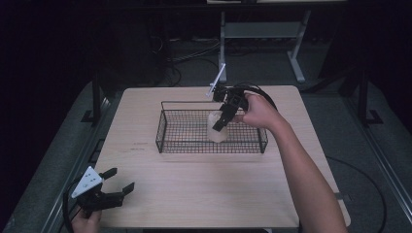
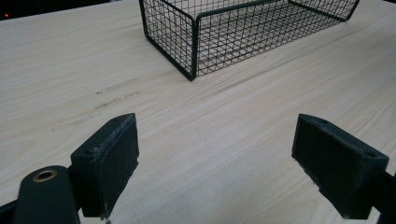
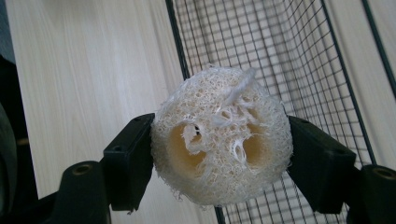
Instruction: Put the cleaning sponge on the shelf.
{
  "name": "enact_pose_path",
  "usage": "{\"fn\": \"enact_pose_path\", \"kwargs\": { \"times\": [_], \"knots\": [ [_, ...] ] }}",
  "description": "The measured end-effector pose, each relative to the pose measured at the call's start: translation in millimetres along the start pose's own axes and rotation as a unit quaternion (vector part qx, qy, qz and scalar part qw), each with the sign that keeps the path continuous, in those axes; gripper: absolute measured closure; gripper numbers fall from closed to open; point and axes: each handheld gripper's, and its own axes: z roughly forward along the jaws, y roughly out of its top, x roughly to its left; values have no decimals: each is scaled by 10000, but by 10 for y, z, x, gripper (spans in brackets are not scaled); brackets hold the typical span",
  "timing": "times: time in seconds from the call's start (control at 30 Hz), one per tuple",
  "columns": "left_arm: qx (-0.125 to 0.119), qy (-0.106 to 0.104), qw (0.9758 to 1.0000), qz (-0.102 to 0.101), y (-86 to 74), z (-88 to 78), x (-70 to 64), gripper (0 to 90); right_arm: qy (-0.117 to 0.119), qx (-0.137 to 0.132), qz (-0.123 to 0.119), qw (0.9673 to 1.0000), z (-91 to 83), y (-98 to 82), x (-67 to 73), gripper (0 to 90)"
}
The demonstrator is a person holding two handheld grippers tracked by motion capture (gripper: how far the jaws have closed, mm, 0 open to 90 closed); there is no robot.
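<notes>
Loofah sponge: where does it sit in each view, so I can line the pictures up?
High view: the loofah sponge is at picture centre, over the wire basket, held by the right tool.
Left gripper view: the sponge is out of frame; the basket's corner is at top centre.
Right gripper view: centre, clamped between both jaws.
Shared landmark: the wire basket.
</notes>
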Motion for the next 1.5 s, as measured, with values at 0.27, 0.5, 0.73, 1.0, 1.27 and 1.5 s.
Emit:
{"fn": "enact_pose_path", "kwargs": {
  "times": [0.27, 0.5, 0.73, 1.0, 1.27, 1.5],
  "knots": [
    [3, 2, 10000, 15, -1, -2, 0, 139, -81, 4, 184, 9998, 46, -31, -130, 278],
    [5, 26, 10000, 5, -5, -5, 8, 140, -169, 31, 334, 9993, 75, -83, -233, 278],
    [13, 38, 10000, 17, -4, -2, 6, 140, -185, 61, 425, 9989, 113, -122, -319, 278],
    [1, 34, 10000, 23, -5, 1, 2, 139, -174, 92, 504, 9985, 187, -137, -399, 277],
    [6, 17, 10000, 28, -5, 0, 1, 139, -155, 151, 537, 9983, 301, -134, -463, 277],
    [-5, 33, 10000, -5, -7, -4, 8, 140, -131, 212, 513, 9984, 415, -123, -506, 276]
  ]
}}
